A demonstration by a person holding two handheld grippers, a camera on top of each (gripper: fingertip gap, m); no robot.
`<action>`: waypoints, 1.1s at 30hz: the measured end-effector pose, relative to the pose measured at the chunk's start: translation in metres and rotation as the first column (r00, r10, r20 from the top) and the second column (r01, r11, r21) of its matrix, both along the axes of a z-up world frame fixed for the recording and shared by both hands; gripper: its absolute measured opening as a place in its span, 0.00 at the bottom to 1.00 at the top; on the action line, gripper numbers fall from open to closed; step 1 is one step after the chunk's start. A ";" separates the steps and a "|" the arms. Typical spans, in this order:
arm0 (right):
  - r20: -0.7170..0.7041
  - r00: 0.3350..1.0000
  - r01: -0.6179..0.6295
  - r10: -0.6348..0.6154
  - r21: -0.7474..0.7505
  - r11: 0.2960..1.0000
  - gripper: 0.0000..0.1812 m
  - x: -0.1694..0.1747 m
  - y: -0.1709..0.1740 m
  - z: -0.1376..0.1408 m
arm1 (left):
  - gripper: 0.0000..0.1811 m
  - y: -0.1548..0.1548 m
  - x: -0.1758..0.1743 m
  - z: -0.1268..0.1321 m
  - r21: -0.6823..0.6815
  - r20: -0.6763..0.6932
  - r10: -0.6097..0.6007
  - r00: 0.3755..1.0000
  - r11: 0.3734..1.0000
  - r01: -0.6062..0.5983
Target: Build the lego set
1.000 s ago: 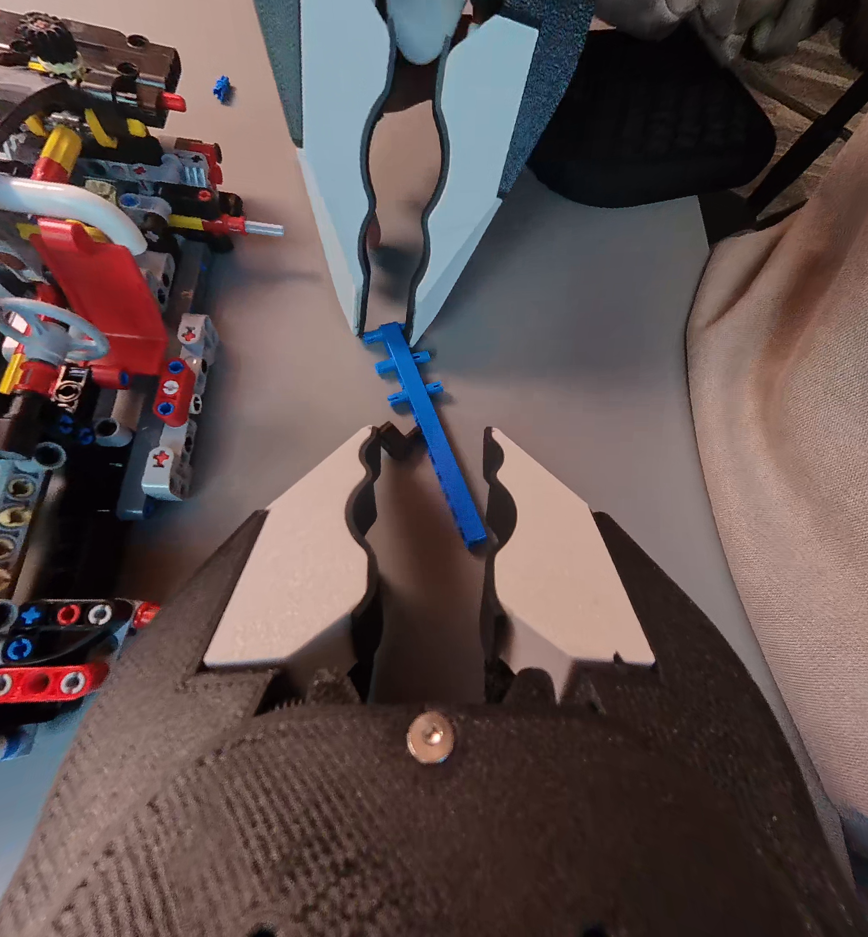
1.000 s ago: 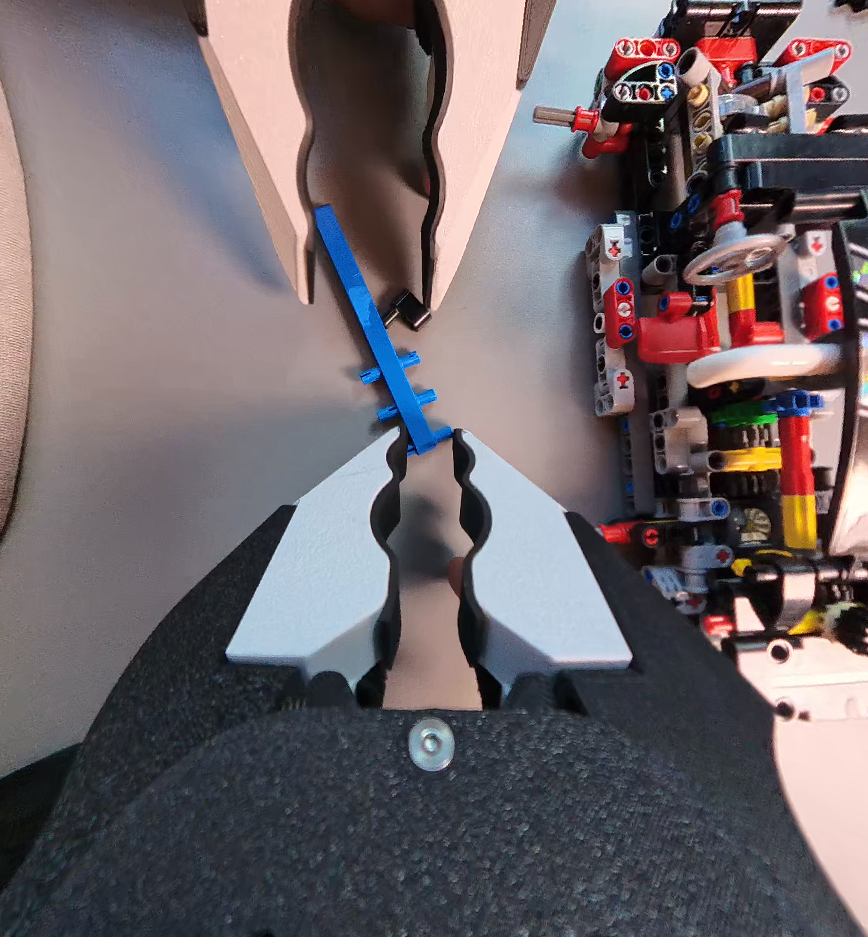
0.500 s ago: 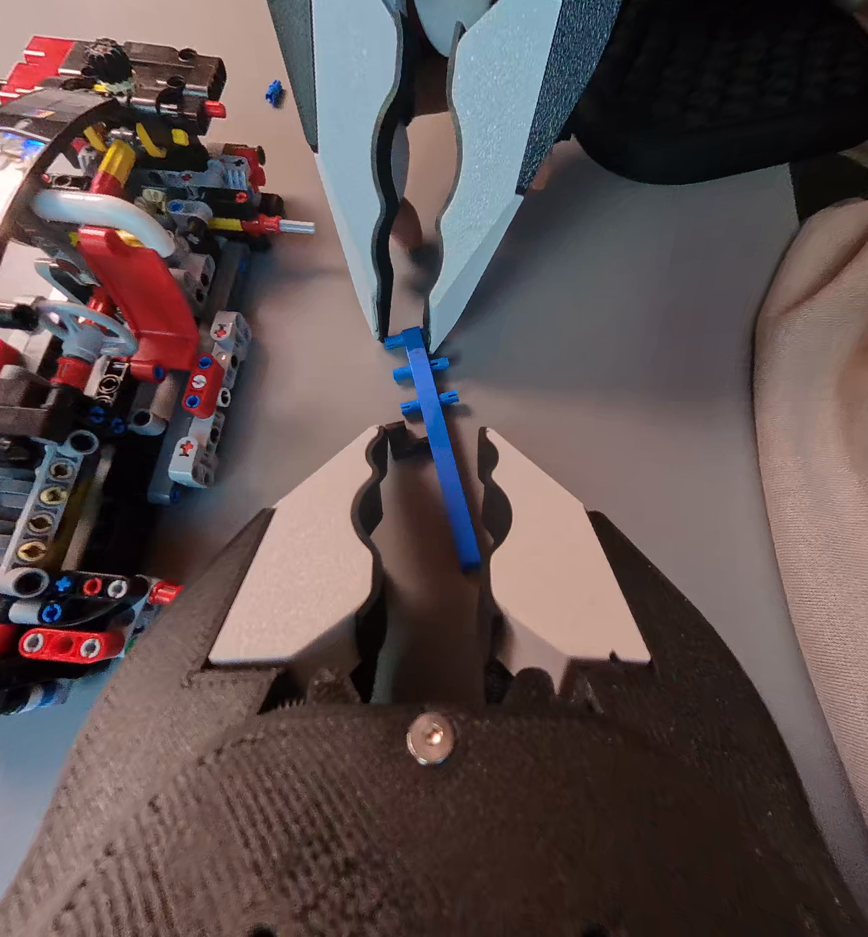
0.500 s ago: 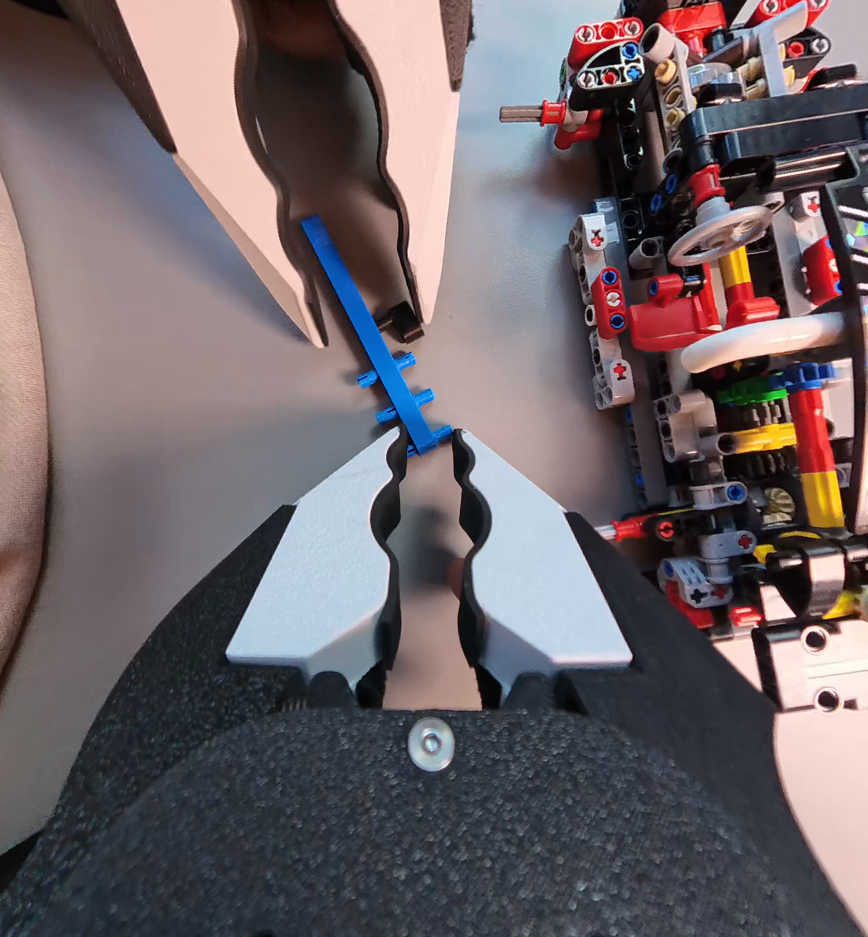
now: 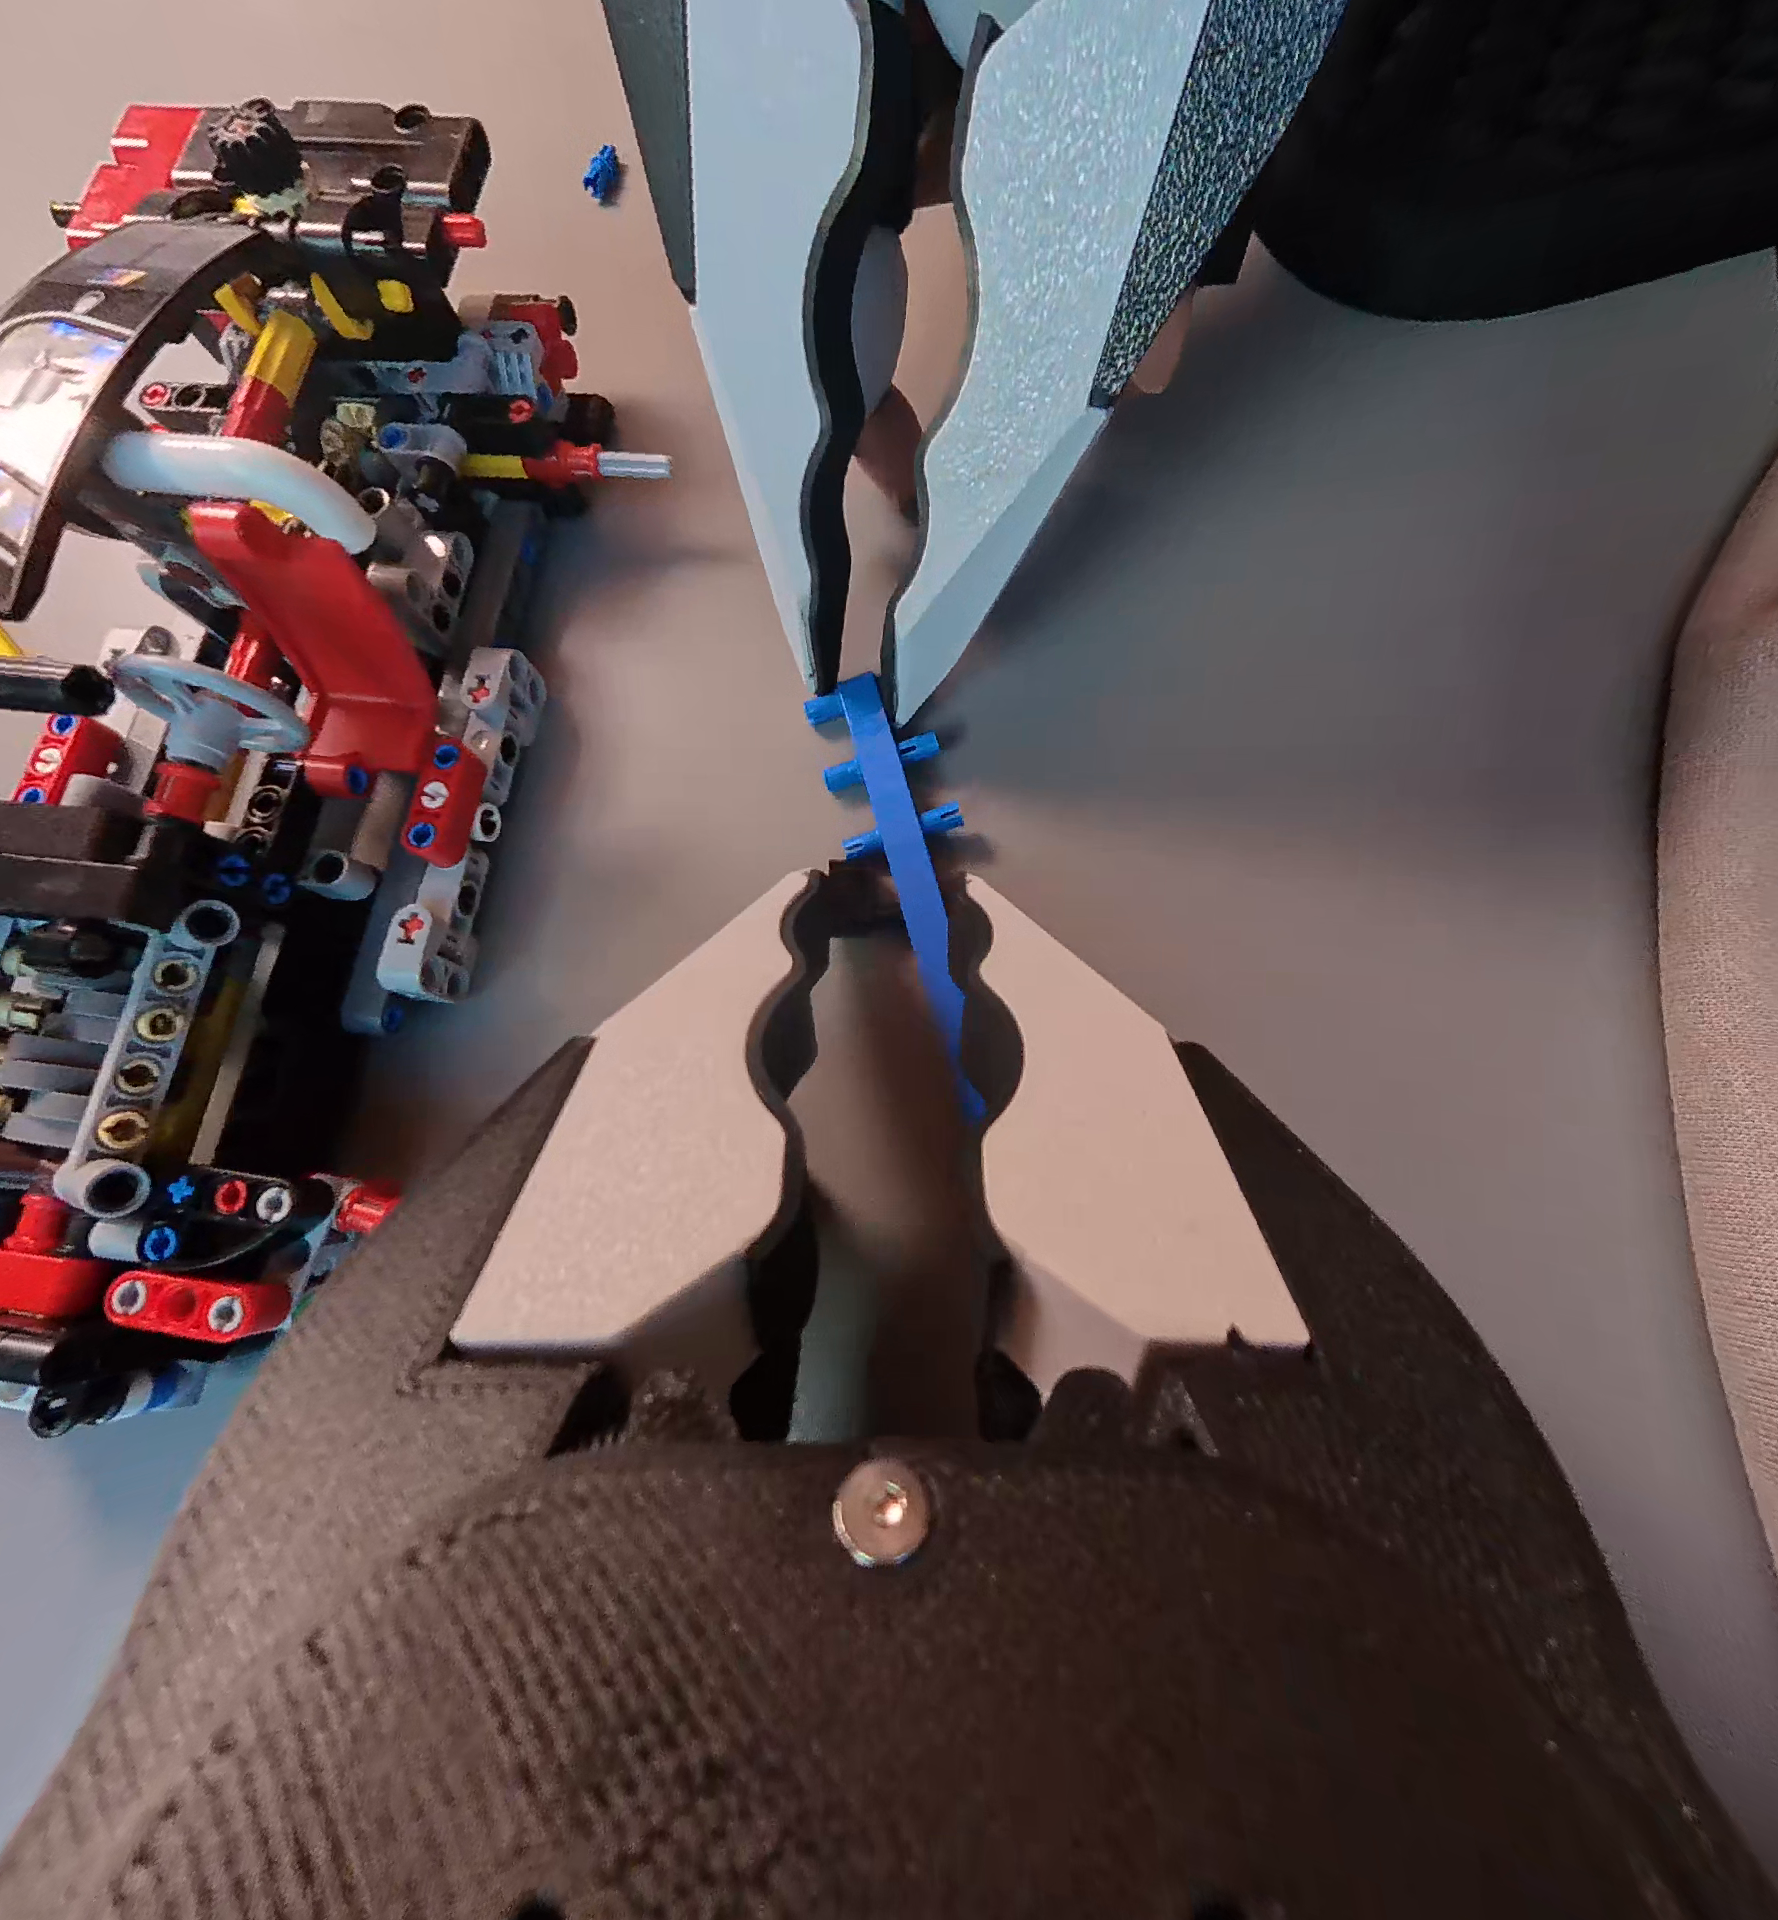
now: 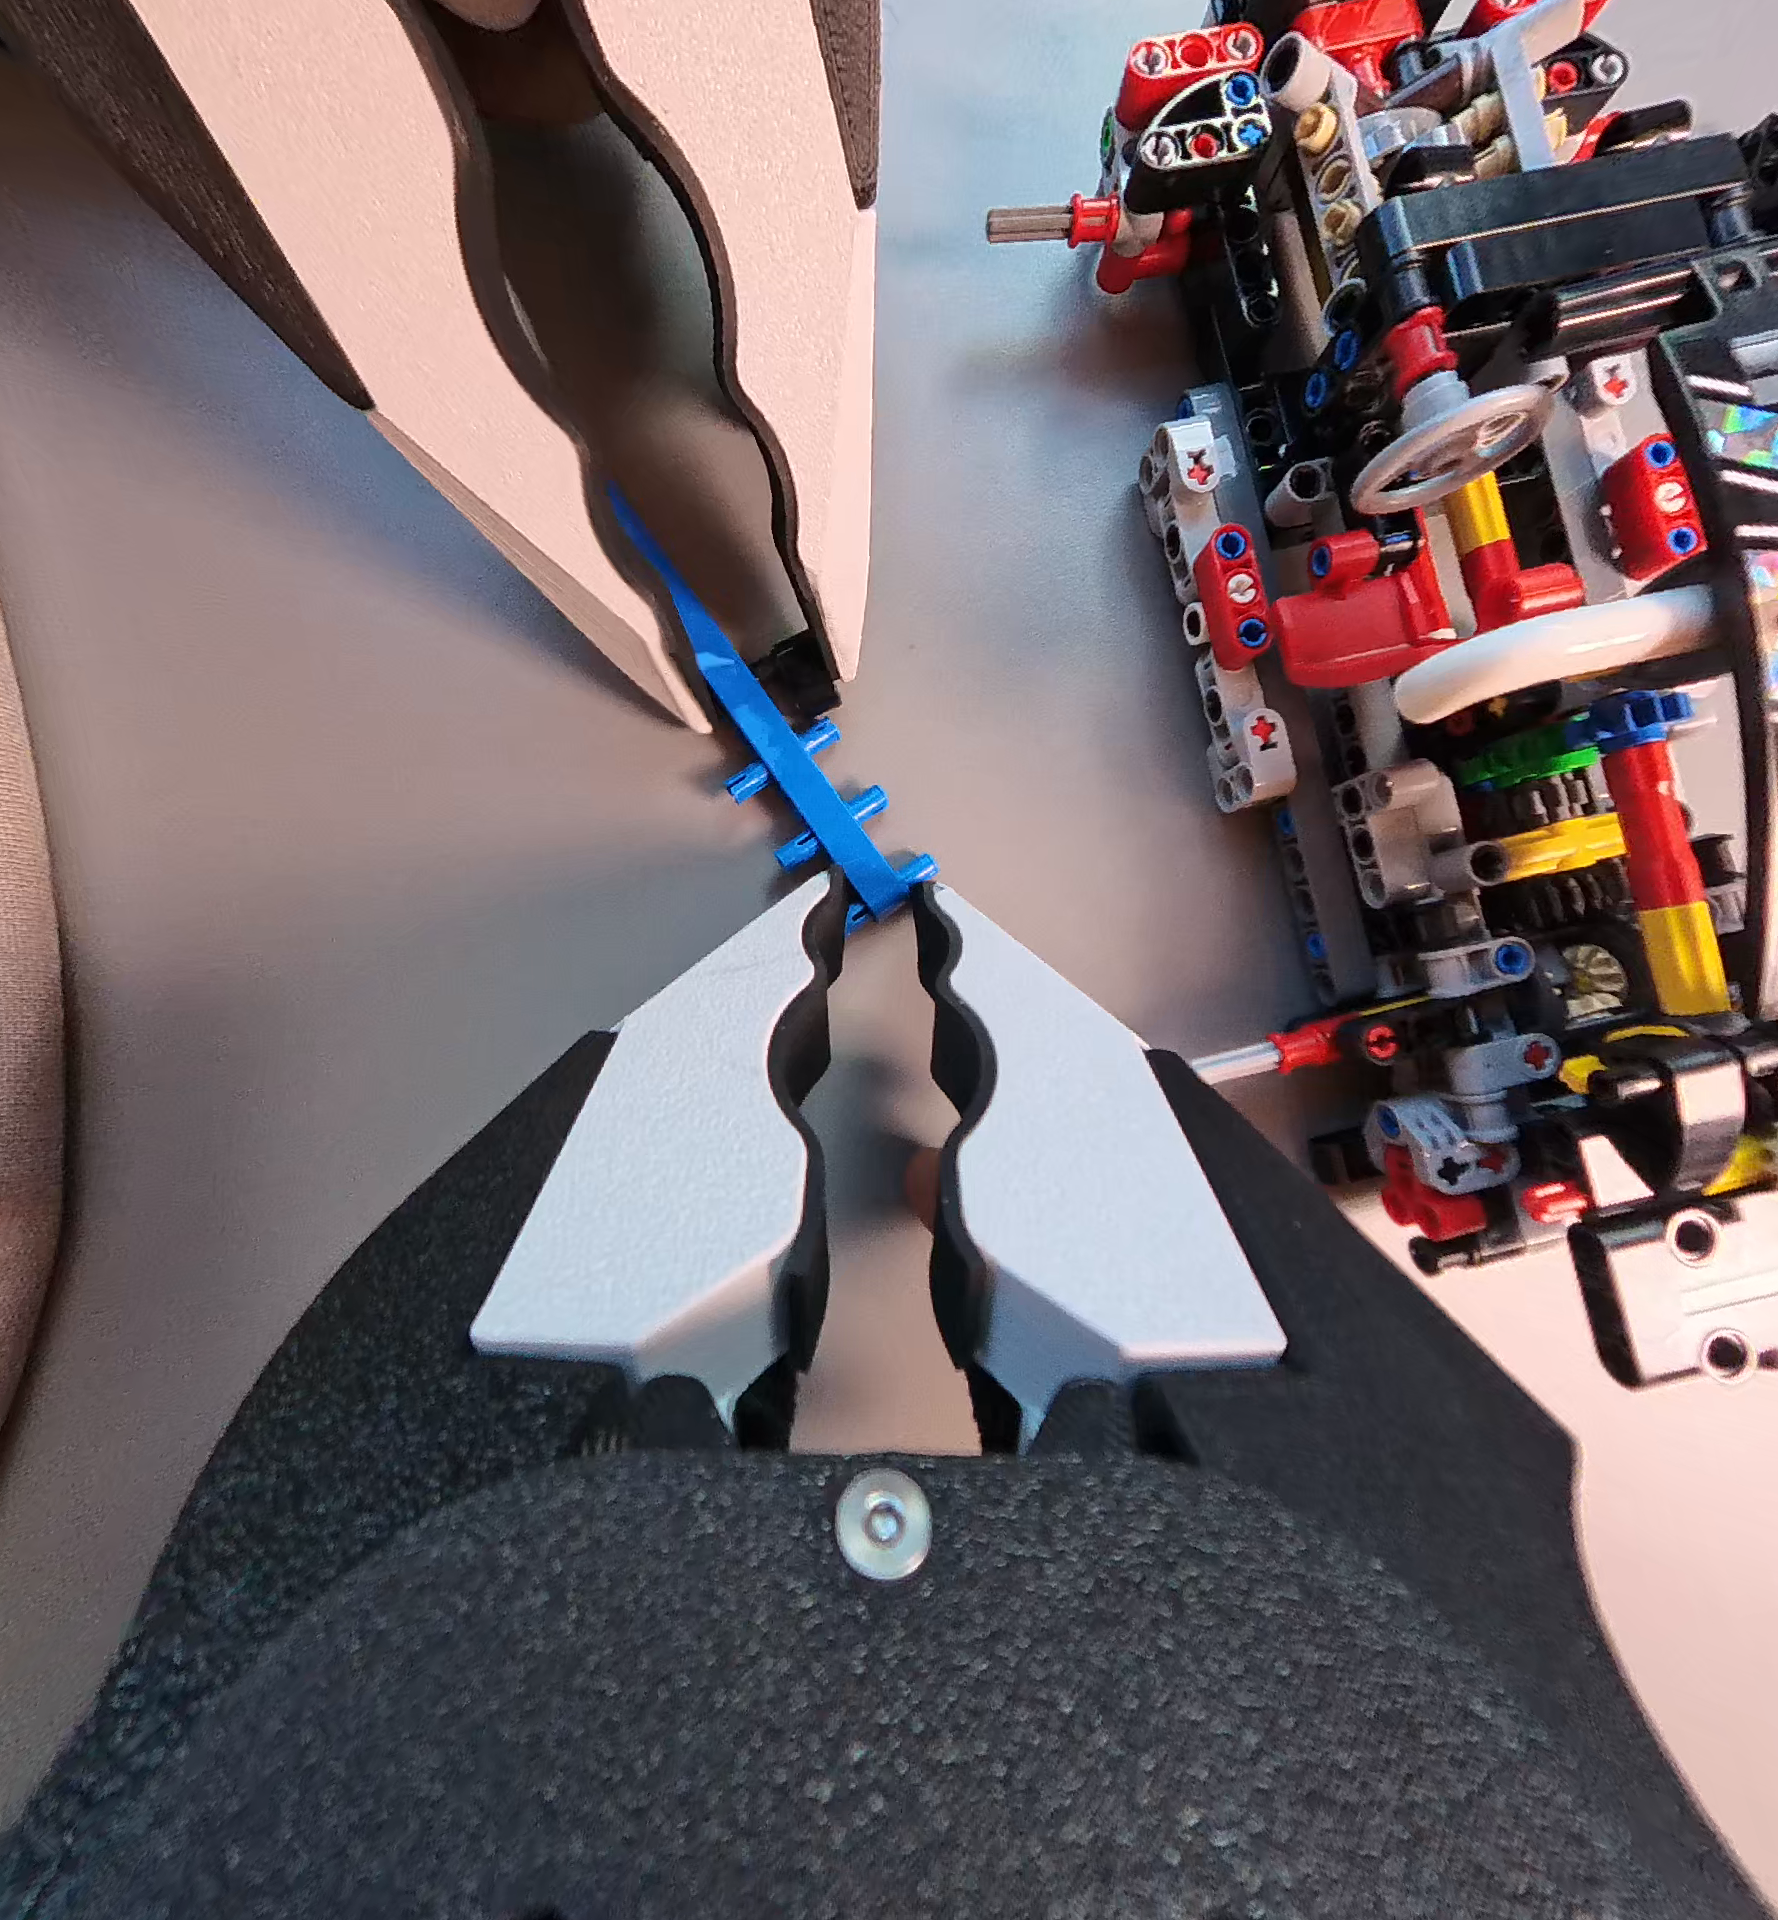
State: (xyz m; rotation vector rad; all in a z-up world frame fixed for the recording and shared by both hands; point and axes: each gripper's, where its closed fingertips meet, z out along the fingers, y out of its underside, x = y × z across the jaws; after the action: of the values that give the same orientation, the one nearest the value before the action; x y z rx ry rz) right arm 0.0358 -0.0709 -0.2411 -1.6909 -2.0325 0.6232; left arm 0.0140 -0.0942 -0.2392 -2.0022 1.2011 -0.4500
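Closing since a second ago, the left gripper [image 5: 890,914] now nips a small black piece [image 6: 797,665] against the blue pinned beam [image 6: 812,805], whose end the right gripper [image 6: 874,894] pinches above the table, beside the largely built Technic car [image 5: 220,665], this sub-part unattached.

We see the beam [image 5: 900,831] spanning between our two grippers, one end inside the left gripper [image 5: 890,914], the other at the right gripper's [image 6: 880,894] tips. The lego vehicle [image 5: 210,675] sits on the table [image 5: 1280,727] beside them.
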 end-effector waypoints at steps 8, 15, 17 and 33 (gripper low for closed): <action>-0.035 0.995 -0.095 0.096 0.023 0.995 0.07 0.003 -0.006 0.006 | 0.10 -0.007 0.007 0.003 -0.043 0.046 -0.041 0.998 0.998 0.043; -0.024 0.976 -0.214 0.215 0.054 0.975 0.14 0.009 -0.011 0.001 | 0.11 -0.010 0.008 0.003 -0.018 0.049 -0.077 0.996 0.997 0.078; -0.023 0.977 -0.213 0.214 0.035 0.976 0.13 0.007 -0.012 0.001 | 0.11 -0.011 0.008 0.002 -0.001 0.029 -0.089 0.996 0.996 0.089; -0.020 0.998 -0.059 0.059 0.028 0.998 0.11 0.009 -0.020 0.000 | 0.13 -0.019 0.004 -0.002 -0.094 -0.021 -0.051 0.998 0.994 0.049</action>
State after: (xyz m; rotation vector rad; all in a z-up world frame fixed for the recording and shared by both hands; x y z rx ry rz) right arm 0.0444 -0.0910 -0.2409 -1.6074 -2.0738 0.6260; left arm 0.0176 -0.1128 -0.2408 -2.0658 1.2680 -0.5174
